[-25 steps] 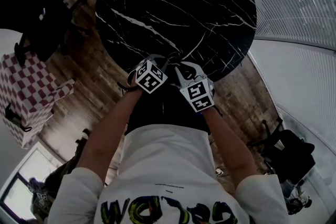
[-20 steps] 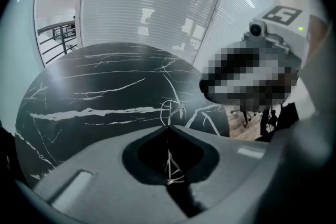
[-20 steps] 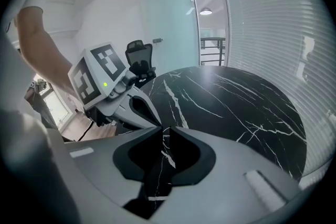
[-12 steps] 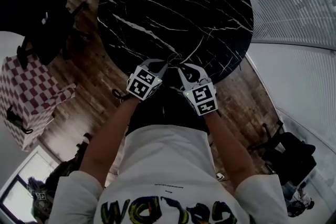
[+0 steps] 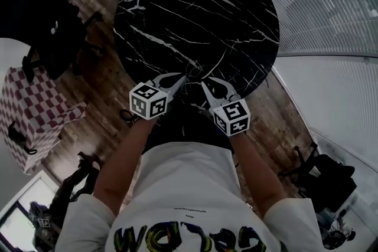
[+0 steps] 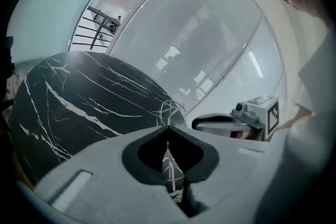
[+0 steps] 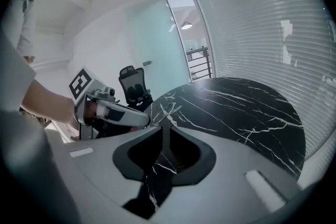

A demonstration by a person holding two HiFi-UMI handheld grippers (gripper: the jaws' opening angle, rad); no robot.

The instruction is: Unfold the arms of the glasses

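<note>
A round black marble table (image 5: 195, 15) stands on a wood floor (image 5: 100, 91). A black chair (image 5: 50, 26) and a checkered box (image 5: 32, 109) stand at its left, and blinds (image 5: 331, 3) at its right.

White tee (image 5: 189, 177), black-yellow lettering (image 5: 195, 239); grey left gripper (image 5: 182, 77), right gripper (image 5: 204, 84); black-white marker cubes (image 5: 149, 104).

Black table (image 5: 195, 15) veined all over with thin white streaks like marble, set on a floor (image 5: 97, 82) of brown wood planks, with a bag (image 5: 32, 106) chequered in dark red and white and a black chair (image 5: 41, 20). Pale grey for the left gripper (image 5: 183, 77) and the right gripper (image 5: 204, 85), each with a white cube printed with black square markers, and thin silvery wire for the glasses (image 6: 171, 110). White shirt (image 5: 183, 183) with bold lettering in yellow and black.
</note>
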